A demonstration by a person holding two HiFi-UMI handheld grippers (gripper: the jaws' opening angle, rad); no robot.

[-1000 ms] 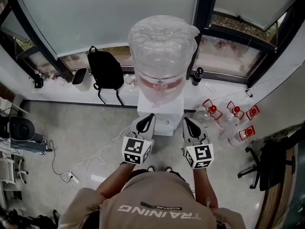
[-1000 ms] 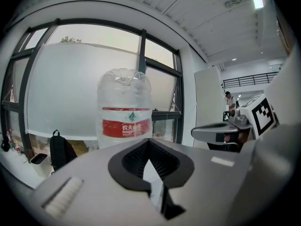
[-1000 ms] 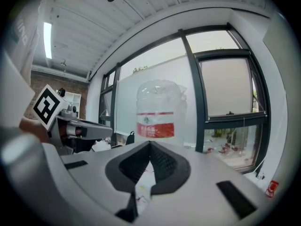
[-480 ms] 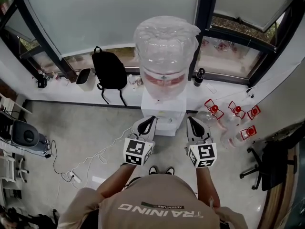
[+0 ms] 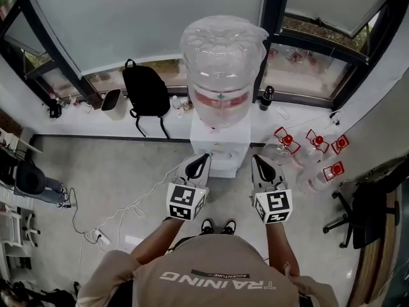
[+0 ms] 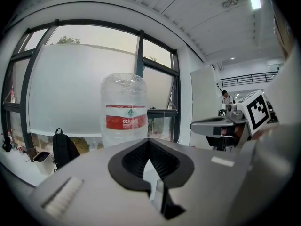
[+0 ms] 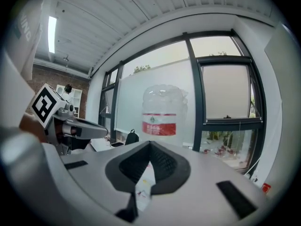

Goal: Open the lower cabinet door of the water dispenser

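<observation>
Water dispenser (image 5: 220, 141), topped by a large clear water bottle (image 5: 222, 62), stands just ahead of and between the left gripper (image 5: 202, 157) and right gripper (image 5: 256, 159). Both grippers are pressed together, pinching nothing.

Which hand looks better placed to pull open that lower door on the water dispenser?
Left, narrowly. The left tongs point at the water dispenser's front, while the right tongs sit off its right edge. Both are shut and empty; the door itself is hidden.

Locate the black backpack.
Head view: the black backpack stands by the window, left of the water dispenser, with a small white bin just to its left.
</observation>
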